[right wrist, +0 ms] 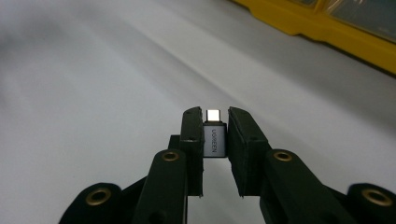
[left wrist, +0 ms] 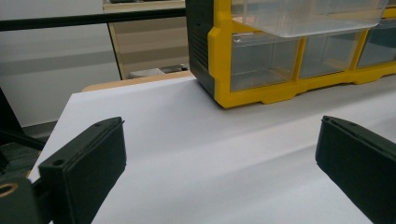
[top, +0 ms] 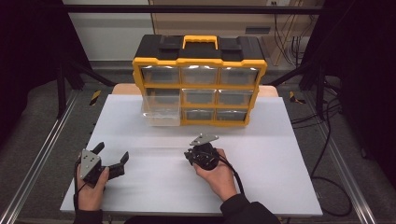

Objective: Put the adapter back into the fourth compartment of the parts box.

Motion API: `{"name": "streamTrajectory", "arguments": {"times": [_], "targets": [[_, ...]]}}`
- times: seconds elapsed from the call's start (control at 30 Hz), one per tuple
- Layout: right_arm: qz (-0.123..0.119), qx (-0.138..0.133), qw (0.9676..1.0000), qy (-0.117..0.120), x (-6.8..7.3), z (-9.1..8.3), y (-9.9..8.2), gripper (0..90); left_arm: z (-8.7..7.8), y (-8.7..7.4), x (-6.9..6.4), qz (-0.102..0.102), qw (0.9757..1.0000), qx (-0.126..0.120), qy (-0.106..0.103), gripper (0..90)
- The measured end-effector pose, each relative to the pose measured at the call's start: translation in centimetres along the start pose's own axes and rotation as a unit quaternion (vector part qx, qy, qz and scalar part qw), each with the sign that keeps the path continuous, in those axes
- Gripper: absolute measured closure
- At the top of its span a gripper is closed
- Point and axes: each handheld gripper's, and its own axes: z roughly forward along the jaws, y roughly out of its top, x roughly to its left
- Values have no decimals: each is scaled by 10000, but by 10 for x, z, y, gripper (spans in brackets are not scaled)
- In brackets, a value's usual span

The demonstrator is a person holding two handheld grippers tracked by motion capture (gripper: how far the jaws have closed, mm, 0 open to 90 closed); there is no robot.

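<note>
Nearest me, my left gripper (top: pixel 111 157) rests on the white table sheet (top: pixel 154 191) close to its near left corner, jaws spread wide with nothing between them; in the left gripper view only bare sheet lies in the gap.

My right gripper (right wrist: pixel 215 122) sits near the middle of the sheet, its jaws clamped on one small grey adapter (right wrist: pixel 214 140), metal plug end pointing out past the fingertips. The adapter is held clear above the sheet.

Beyond both grippers, open white surface runs to the organiser; I see no loose items on it. The sheet's left and right edges are well apart from my hands, and dark frame rails run along both sides below the table.

At the far edge stands one yellow-and-black drawer organiser (top: pixel 200 56) with a yellow carry handle on top. I count nine clear drawers, three rows of three. One, the left drawer (top: pixel 161 108) of the middle row, is pulled forward and overhangs the sheet; it looks empty as far as I can tell. The other eight are pushed in; their contents cannot be made out through the fronts.
</note>
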Motion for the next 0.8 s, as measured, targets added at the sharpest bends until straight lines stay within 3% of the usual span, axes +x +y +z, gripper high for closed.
{"name": "streamTrajectory", "arguments": {"times": [0.8], "targets": [[-78, -672, 9976, -148, -19, -47, 50, 763, -1, 0, 1, -37, 10000, -46, -3, 12]]}}
